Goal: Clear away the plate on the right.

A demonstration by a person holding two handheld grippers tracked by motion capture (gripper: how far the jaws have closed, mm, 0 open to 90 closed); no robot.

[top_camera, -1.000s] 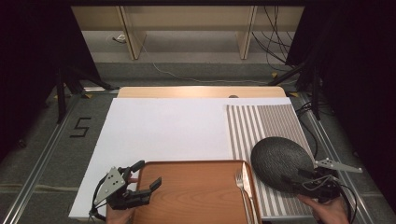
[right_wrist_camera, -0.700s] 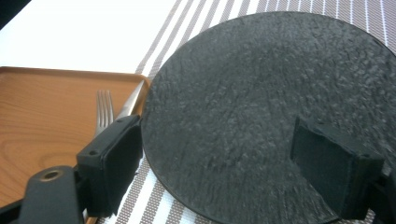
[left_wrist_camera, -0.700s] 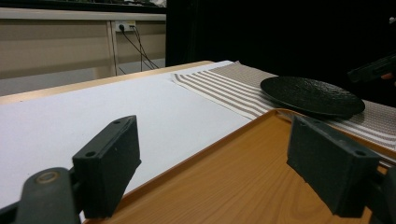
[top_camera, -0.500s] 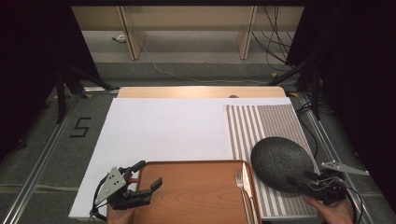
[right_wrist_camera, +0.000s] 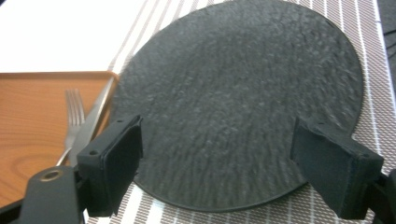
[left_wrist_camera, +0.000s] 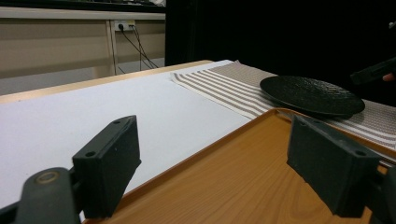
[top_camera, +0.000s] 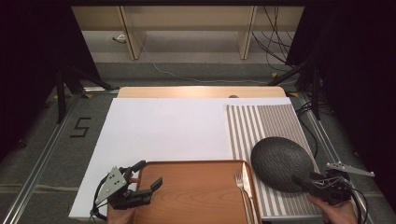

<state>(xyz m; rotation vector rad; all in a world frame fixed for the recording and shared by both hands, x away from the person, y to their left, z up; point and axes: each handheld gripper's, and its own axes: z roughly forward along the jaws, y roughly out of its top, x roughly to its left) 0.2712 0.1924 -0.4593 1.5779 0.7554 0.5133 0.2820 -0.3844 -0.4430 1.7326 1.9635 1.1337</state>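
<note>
Desk (top_camera: 168,135): covered by a white sheet, with a wooden edge showing at the far side. Striped mat (top_camera: 261,126) lies on the right part of the sheet.

Wooden tray (top_camera: 196,193) sits at the near edge of the desk, its right rim just beside the mat's left border.

Dark, rough-textured plate (top_camera: 280,163) rests flat on the near half of the striped mat, its left edge close to the tray's right rim. In the right gripper view the plate (right_wrist_camera: 243,102) lies between and beyond the two fingers.

Right gripper (top_camera: 306,181) is at the plate's near right edge; fingers spread wide, holding nothing, with the plate rim below the gap.

Left gripper (top_camera: 148,175) is at the tray's near left corner; fingers wide apart, one over the white sheet, the other over the tray, nothing gripped.

Fork (top_camera: 242,186) lies inside the tray along its right rim, with a knife (right_wrist_camera: 93,126) just beside it.
</note>
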